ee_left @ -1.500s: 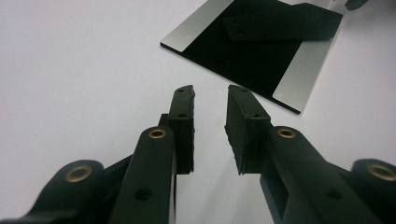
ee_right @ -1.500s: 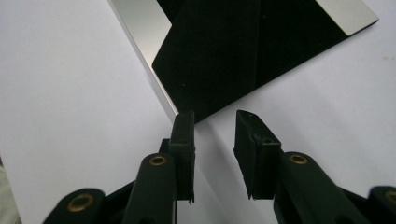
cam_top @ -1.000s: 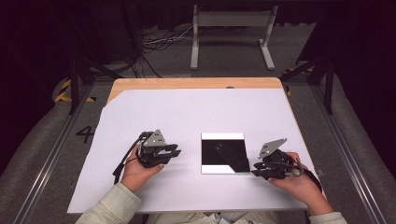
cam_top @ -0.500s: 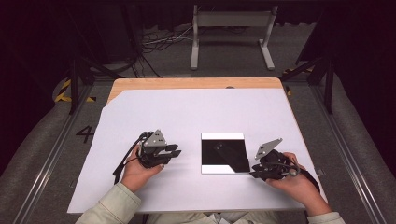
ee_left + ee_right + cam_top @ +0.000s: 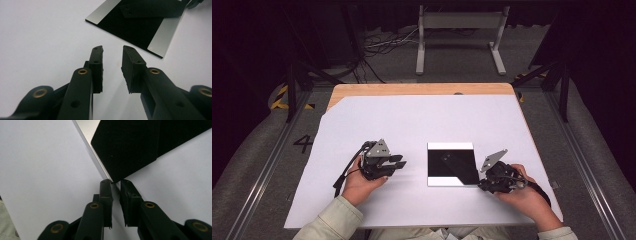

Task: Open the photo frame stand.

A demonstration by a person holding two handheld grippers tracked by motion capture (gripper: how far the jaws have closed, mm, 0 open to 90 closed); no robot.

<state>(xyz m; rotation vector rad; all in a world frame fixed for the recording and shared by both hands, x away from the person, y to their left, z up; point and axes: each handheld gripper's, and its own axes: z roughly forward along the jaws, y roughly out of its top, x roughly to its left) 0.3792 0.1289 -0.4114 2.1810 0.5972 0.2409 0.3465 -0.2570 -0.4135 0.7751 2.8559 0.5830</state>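
1. White paper sheet (image 5: 412, 125) covers the wooden table (image 5: 412, 89); a "4" marked on the floor (image 5: 303, 143) at left centre is the sole legible writing.
2. Left gripper (image 5: 398, 161), lower left of centre, holds its jaws apart on nothing.
3. Glossy black square plate with silvery edge strips (image 5: 451, 163) lies flat at lower centre. It looks thin, stiff, slick and probably scratch-prone; a corner or edge seems the best hold.
4. Right gripper (image 5: 115, 182) has just been narrowing its jaws around the plate's near corner; contact is unclear.
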